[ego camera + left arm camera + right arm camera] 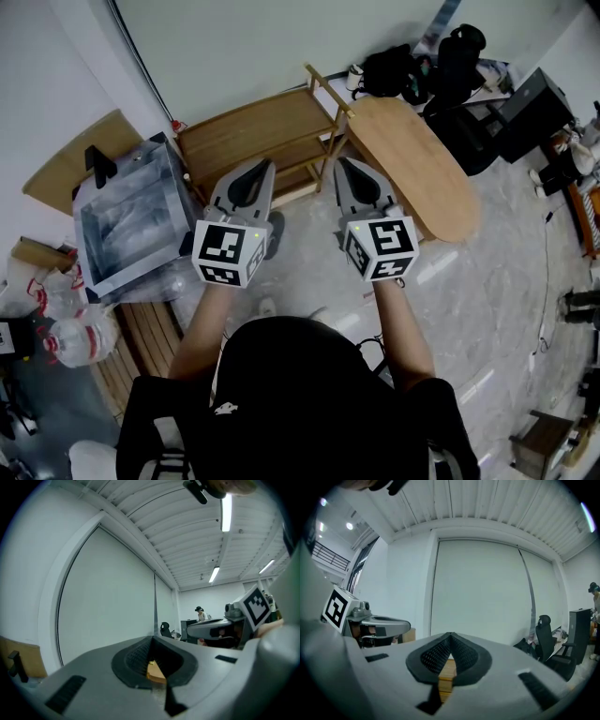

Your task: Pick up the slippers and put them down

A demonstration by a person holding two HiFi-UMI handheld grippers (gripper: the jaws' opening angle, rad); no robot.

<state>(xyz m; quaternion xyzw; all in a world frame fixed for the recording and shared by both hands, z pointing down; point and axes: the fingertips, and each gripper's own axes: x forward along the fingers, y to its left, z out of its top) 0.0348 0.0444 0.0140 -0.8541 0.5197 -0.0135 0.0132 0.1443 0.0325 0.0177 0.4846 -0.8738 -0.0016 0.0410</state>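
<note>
Though together, ribbed black pads (433, 656)

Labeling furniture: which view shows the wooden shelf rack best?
Head view: the wooden shelf rack shows nearly whole from above. The gripper views catch only a sliver of wood past their jaws, perhaps the rack.

pale marbled floor (506, 281) carries pretty much everything here. a low wooden shelf (253, 127) stands on it against the white wall, and an oval wooden tabletop (417, 164) sits right beside the shelf's right end. on the left there's a slatted wooden bench (150, 333), with a clear plastic box (127, 220) at its far end. a thin black cable (547, 262) trails across the floor on the right.
</note>
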